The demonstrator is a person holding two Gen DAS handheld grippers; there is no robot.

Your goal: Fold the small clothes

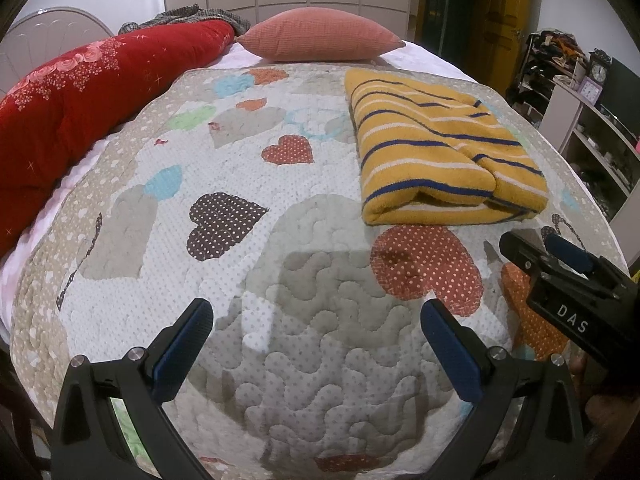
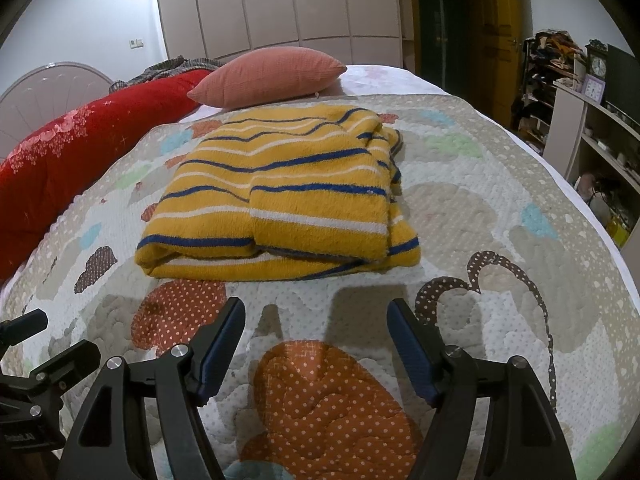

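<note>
A yellow garment with blue and white stripes (image 1: 440,152) lies folded into a thick rectangle on the quilt, at the upper right in the left wrist view and centred in the right wrist view (image 2: 288,196). My left gripper (image 1: 316,316) is open and empty, hovering over the quilt to the near left of the garment. My right gripper (image 2: 316,316) is open and empty, just in front of the garment's near edge. The right gripper also shows at the right edge of the left wrist view (image 1: 560,264).
A patchwork quilt with hearts (image 1: 224,224) covers the bed. A red rolled blanket (image 1: 80,92) lies along the left side, and a pink pillow (image 1: 320,36) at the head. Shelves with clutter (image 2: 600,140) stand to the right of the bed.
</note>
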